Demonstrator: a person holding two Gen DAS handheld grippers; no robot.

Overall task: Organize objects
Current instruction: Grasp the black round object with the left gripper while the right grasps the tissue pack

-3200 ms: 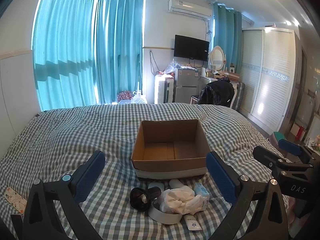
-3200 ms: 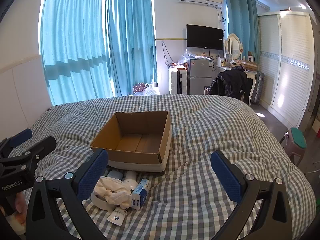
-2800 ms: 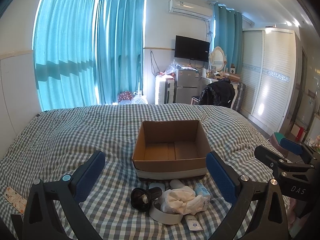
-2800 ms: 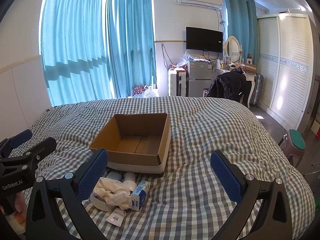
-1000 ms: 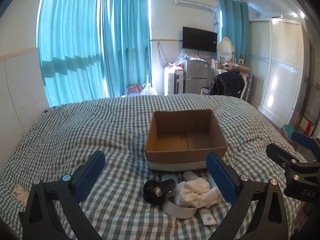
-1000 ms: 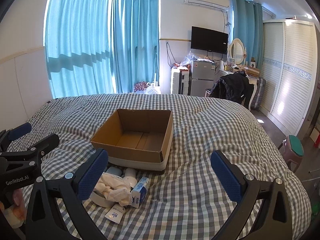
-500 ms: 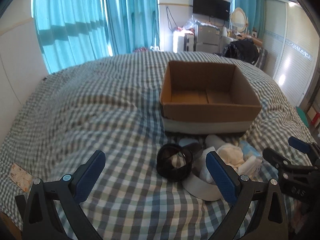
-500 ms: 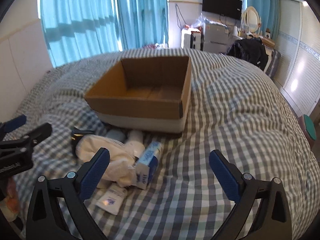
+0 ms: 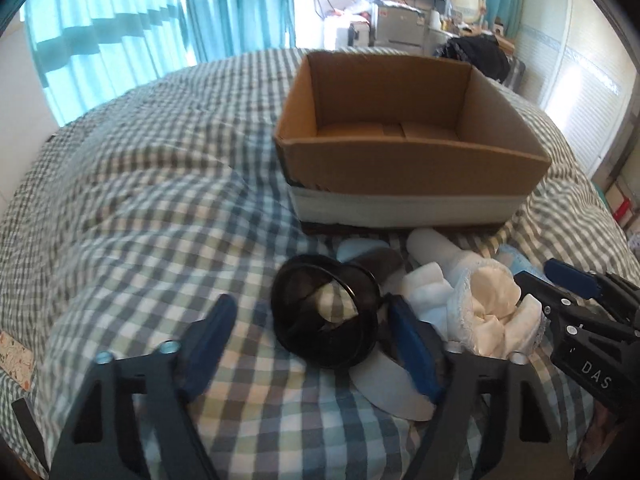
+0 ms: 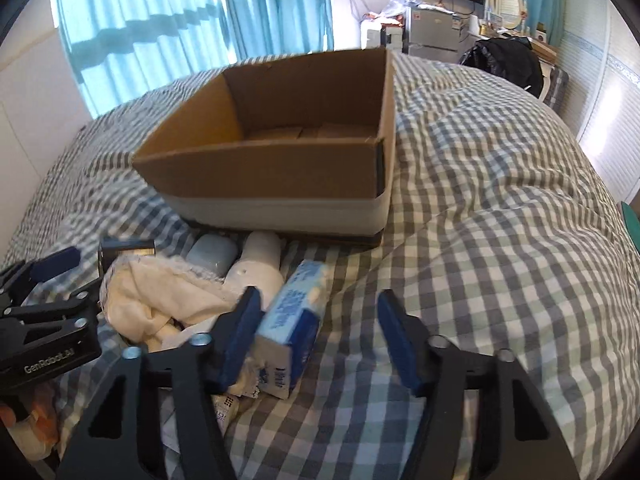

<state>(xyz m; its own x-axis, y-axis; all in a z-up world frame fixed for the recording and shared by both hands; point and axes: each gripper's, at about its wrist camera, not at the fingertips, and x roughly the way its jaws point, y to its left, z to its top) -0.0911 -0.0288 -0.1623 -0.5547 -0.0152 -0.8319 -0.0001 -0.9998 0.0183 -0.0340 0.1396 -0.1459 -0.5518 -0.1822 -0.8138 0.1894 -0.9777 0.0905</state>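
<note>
An empty cardboard box (image 9: 408,168) (image 10: 280,176) sits on the checked bed. A pile of small things lies in front of it. My left gripper (image 9: 312,328) is open, its jaws either side of a black funnel-shaped cup (image 9: 326,316) lying on its side. My right gripper (image 10: 320,328) is open, its jaws around a blue-and-white carton (image 10: 294,320). A white crumpled cloth (image 9: 488,312) (image 10: 160,292), a white bottle (image 10: 258,268), a pale blue case (image 10: 212,258) and a white tape roll (image 9: 396,388) lie in the pile.
A small white tube (image 10: 222,404) lies under the carton near my right gripper. A patterned card (image 9: 12,356) lies at the bed's left edge. Curtains, a fridge and a wardrobe stand beyond the bed.
Both grippers have dropped down and forward to the pile. Their jaws have narrowed, the left around the black cup, the right around the carton.
</note>
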